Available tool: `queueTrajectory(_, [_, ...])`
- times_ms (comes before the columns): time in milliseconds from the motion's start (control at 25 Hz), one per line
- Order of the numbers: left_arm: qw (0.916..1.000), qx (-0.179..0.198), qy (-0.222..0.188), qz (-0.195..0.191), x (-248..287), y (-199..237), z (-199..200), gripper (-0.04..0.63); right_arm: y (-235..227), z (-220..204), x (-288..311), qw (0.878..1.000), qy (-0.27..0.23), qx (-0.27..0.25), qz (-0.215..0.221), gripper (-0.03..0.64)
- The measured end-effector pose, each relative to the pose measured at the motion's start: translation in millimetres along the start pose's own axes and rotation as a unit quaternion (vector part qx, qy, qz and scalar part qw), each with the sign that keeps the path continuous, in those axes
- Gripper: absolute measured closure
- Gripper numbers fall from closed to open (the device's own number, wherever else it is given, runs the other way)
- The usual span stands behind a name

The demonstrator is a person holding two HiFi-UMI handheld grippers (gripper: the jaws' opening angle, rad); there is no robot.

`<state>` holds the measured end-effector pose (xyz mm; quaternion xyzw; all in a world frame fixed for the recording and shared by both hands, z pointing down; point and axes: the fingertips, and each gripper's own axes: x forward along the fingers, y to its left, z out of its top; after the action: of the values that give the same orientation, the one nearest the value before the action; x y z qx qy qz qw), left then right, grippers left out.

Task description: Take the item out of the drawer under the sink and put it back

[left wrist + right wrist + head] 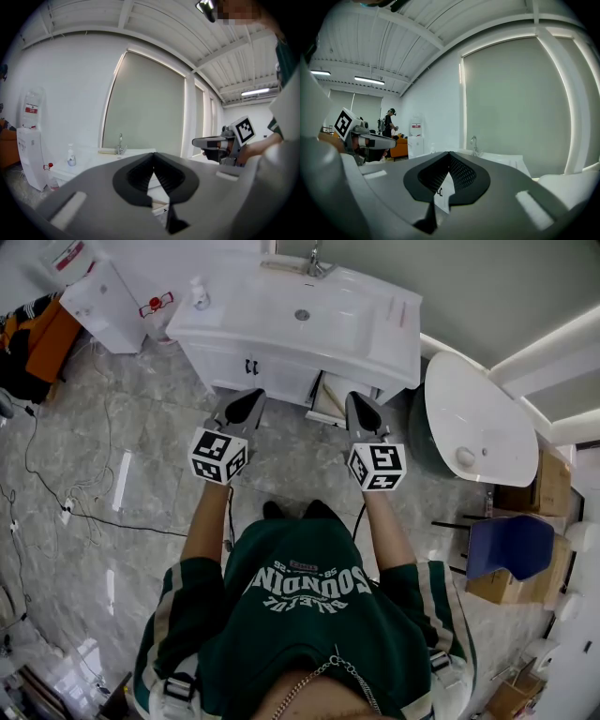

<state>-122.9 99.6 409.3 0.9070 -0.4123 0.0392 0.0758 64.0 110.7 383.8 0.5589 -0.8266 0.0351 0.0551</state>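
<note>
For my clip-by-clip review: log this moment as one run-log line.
left gripper: shut, empty | right gripper: shut, empty | both facing sink cabinet

Upper left of the head view: white water dispenser [103, 296] beside an orange sofa [47, 343]. Left side: black cables [131, 526] strewn across grey marble floor [150, 437]. Right side: round white desk [478, 413], blue chair [511, 545] below it, cardboard boxes [553, 486] at the frame edge.
</note>
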Motion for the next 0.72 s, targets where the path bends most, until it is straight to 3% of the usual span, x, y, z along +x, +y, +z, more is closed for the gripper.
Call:
queueTrajectory(360, [0.9998,-0.008,0.004,-0.019,-2,8,-8,0.546,17,-13,0,1.0,0.016,0.007,-0.013,0.615])
queueTrajectory(720, [0.9998,-0.013,0.006,-0.013,3,19,-14,0.546,15,-13,15,1.0,0.014,0.005,-0.006,0.615])
